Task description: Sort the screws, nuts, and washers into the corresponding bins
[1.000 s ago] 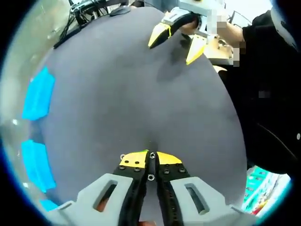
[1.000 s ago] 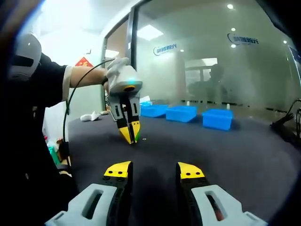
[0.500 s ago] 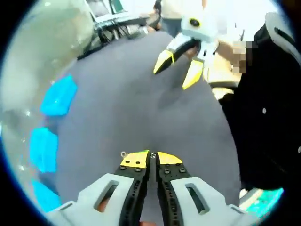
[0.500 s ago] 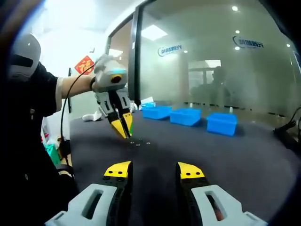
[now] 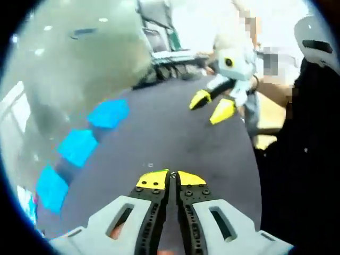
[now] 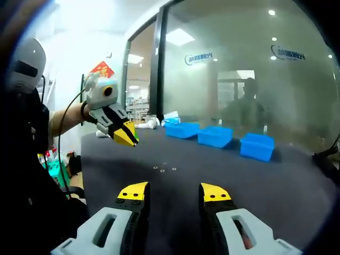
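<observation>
My left gripper [image 5: 171, 177] has its yellow tips shut, with a small silver part pinched at the very tip; nut or washer, I cannot tell. In the right gripper view the left gripper [image 6: 127, 139] hangs above the dark table mat [image 6: 265, 180], held by a hand. Three small metal pieces [image 6: 163, 170] lie on the mat below and right of it. One loose piece [image 5: 150, 165] shows just beyond my left tips. My right gripper [image 6: 174, 192] is open and empty; it also hovers open as the right gripper [image 5: 211, 105]. Three blue bins [image 6: 215, 136] stand in a row, seen too as blue bins [image 5: 78, 146].
A glass wall [image 6: 239, 79] runs behind the bins. The person's black sleeve [image 5: 297, 159] lines the table edge. Cables and gear [image 5: 170, 58] lie at the table's far end. Bare mat [image 5: 175, 138] stretches between the two grippers.
The left gripper, still shut, has risen off the mat and swung away from the loose pieces. Its view has tilted up toward the bins and glass wall. The right gripper stays open.
</observation>
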`<state>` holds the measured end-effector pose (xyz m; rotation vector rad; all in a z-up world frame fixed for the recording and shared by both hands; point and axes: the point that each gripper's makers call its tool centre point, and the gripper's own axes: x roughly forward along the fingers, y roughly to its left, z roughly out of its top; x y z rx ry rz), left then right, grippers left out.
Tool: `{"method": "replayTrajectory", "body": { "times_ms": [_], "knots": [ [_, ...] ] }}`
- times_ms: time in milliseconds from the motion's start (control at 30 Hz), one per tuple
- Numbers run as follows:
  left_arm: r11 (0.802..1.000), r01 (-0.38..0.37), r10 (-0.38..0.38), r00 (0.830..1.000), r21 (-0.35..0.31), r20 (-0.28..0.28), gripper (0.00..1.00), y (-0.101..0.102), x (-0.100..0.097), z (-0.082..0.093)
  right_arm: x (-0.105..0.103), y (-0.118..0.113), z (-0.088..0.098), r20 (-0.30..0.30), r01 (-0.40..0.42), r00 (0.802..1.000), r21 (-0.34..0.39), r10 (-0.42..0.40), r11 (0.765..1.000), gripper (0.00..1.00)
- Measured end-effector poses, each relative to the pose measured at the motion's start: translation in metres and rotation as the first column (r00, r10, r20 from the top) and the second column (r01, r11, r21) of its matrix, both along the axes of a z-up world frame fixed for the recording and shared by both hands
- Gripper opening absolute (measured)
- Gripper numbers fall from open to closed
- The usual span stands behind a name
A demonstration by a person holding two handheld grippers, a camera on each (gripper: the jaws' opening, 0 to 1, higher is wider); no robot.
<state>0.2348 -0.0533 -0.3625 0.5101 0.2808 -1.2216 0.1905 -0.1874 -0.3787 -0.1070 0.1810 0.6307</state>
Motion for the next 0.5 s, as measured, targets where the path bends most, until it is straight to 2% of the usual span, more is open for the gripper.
{"method": "replayTrajectory", "body": {
  "times_ms": [133,267,367,467,500],
  "knots": [
    [0.989,-0.123,0.123,0.992,-0.079,0.002,0.03,0.021,0.008,0.000,0.001,0.004,0.003,0.004,-0.006,1.000,-0.003,0.006,1.000,0.33],
    [0.962,-0.228,0.232,0.973,-0.148,0.008,0.03,0.041,0.013,0.002,0.003,0.008,0.005,0.008,-0.008,1.000,-0.005,0.008,1.000,0.33],
    [0.930,-0.291,0.298,0.954,-0.224,-0.002,0.03,0.050,0.012,0.011,0.004,0.010,0.007,0.012,-0.008,1.000,-0.004,0.009,1.000,0.33],
    [0.891,-0.350,0.371,0.928,-0.289,0.019,0.03,0.061,0.014,0.022,0.005,0.013,0.008,0.015,-0.010,1.000,-0.003,0.010,1.000,0.33],
    [0.884,-0.360,0.388,0.921,-0.298,0.039,0.03,0.064,0.014,0.026,0.005,0.014,0.008,0.015,-0.010,1.000,-0.002,0.010,1.000,0.33]
  ]
}}
